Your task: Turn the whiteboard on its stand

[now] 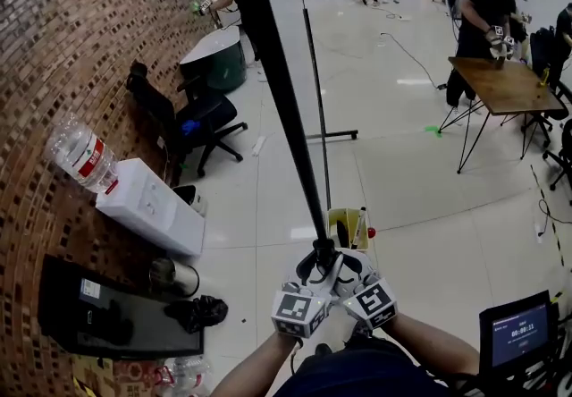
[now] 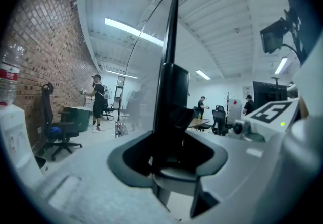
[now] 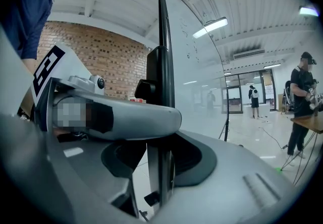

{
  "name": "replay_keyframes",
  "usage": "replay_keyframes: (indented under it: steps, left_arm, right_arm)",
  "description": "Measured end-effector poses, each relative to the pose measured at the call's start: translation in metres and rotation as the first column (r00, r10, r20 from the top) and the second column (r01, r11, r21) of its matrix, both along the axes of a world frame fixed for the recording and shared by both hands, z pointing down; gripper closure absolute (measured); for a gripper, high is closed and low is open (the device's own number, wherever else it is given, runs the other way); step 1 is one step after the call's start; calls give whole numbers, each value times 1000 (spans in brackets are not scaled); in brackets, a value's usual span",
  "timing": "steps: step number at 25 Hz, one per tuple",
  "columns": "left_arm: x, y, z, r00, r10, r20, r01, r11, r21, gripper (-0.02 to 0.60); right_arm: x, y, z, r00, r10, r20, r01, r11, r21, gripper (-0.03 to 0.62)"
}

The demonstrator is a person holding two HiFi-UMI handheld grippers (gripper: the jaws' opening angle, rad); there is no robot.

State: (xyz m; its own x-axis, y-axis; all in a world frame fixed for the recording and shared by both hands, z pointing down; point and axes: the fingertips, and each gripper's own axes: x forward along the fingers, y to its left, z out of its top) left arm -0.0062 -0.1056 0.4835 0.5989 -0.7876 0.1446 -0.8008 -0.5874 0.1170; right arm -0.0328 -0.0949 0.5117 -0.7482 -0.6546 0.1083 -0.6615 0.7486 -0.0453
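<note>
In the head view the whiteboard is seen edge-on, a long dark bar that runs from the top of the frame down to my hands. Its black frame rises between the left gripper's jaws, with the glossy white face to the right in the right gripper view. My left gripper and right gripper meet side by side at the board's near end. The left gripper is shut on the frame. The right gripper clamps the same edge. A stand leg lies on the floor beyond.
A brick wall runs along the left, with a water dispenser, its bottle and a black office chair in front. A yellow box sits under the board. People stand at a wooden table at the right. A small screen is at lower right.
</note>
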Motion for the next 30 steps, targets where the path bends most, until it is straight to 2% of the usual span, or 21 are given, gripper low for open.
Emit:
replay_keyframes:
  steps: [3, 5, 10, 15, 21, 30]
  left_arm:
    - [14, 21, 0, 999, 15, -35, -15, 1000, -9, 390]
    - [21, 36, -2, 999, 34, -34, -34, 999, -6, 390]
    - [15, 66, -4, 997, 54, -54, -52, 998, 29, 388]
    - [17, 95, -2, 996, 67, -59, -67, 998, 9, 388]
    - [4, 122, 1, 999, 43, -34, -43, 999, 2, 390]
    - [-7, 166, 3, 999, -31, 13, 31, 999, -11, 390]
  right_arm:
    - [12, 22, -1, 1000, 8, 1, -8, 1000, -11, 439]
    - [21, 36, -2, 1000, 28, -14, -29, 1000, -8, 439]
    - [13, 65, -11, 999, 30, -20, -30, 1000, 9, 439]
    - [15, 94, -7, 999, 37, -20, -38, 999, -15, 437]
    - [4, 122, -2, 999, 35, -15, -35, 999, -6, 439]
    - [-9, 167, 0, 1000, -24, -14, 24, 1000, 14, 439]
